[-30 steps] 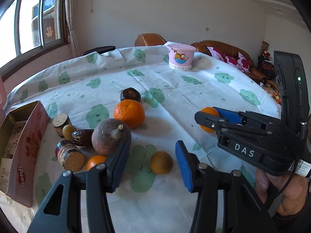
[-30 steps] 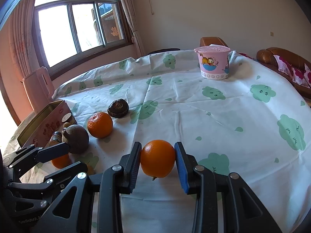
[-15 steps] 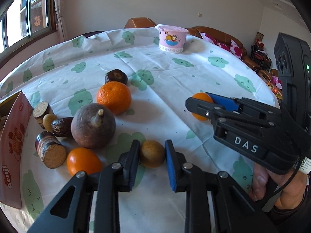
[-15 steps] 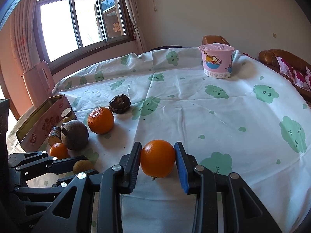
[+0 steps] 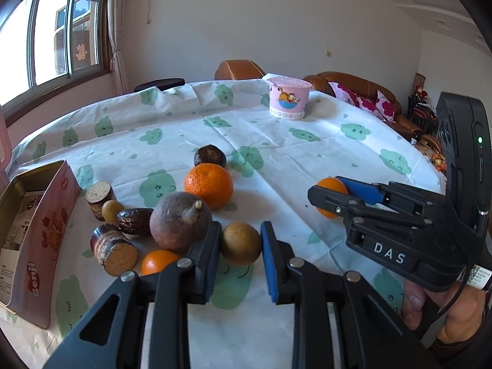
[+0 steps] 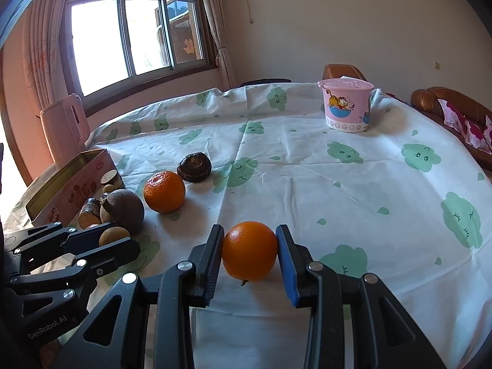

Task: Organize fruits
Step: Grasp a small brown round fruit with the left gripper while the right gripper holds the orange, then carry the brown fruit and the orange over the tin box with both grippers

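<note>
While both tools are clamping fruit above the worktop [image 5: 307, 153], the left tool [image 5: 240, 243] is pinching a small tan longan [image 5: 240, 247] between nearly closed pads, just beside the big brown fruit [image 5: 180, 221], and the right tool [image 6: 249, 250] is squeezing an orange [image 6: 249, 250] clear of the cloth, well apart from the pile.

Risk, as I judge it: the longan is round and smooth, so it may be slipping out if the grip is tilting; the left finger is crowding the brown fruit and could be nudging it into its neighbours.

Counting what is showing: three orange citrus (one held, one large [image 5: 209, 186], one small [image 5: 158, 261]), two tan longans, one big brown fruit, one dark round fruit [image 5: 210, 156], one dark date-like piece, two cut cane sections, one open tin [image 5: 40, 240], one pink tub [image 5: 289, 98].
</note>
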`<state>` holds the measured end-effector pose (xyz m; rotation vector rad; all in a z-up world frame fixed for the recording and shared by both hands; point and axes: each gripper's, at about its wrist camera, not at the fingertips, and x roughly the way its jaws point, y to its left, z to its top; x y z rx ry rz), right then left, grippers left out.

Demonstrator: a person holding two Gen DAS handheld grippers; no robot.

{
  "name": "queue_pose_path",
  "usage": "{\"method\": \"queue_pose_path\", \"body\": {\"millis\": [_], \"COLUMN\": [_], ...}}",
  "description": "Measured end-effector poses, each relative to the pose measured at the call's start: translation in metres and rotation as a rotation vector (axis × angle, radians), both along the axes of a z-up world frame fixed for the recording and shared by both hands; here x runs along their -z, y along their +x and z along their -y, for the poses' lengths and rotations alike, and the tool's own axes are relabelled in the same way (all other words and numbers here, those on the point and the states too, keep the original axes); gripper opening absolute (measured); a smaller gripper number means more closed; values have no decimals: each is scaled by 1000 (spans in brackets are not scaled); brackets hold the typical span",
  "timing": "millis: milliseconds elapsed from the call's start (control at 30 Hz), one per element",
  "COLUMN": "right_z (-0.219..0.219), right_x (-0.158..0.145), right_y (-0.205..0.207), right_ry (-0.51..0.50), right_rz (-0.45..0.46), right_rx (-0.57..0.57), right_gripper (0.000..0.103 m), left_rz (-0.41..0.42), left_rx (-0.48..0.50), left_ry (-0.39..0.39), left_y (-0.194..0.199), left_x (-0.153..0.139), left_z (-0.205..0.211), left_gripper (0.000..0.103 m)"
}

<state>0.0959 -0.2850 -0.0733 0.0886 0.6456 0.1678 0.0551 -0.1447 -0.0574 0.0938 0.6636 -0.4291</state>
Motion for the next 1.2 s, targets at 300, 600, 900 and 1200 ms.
{"method": "queue_pose_path", "body": {"millis": [300, 600, 900, 1200], "right_z": [0, 1, 2, 3], "right_x": [-3, -6, -7, -9], "right_y": [-5, -13, -18, -22], "right_ry": [7, 21, 29, 36], "right_rz": [44, 99, 138, 168], "right_rx": [-13, -19, -27, -33], "right_gripper": [37, 37, 37, 37], "left_rz": [58, 109, 151, 188], "left_rx": [-9, -28, -31, -40], "left_ry": [-8, -34, -37, -51], "left_y": [-7, -13, -19, -24], "left_x": [-4, -9, -11, -14], "left_z": [-2, -7, -9, -12], "left_gripper": [27, 27, 27, 27]}}
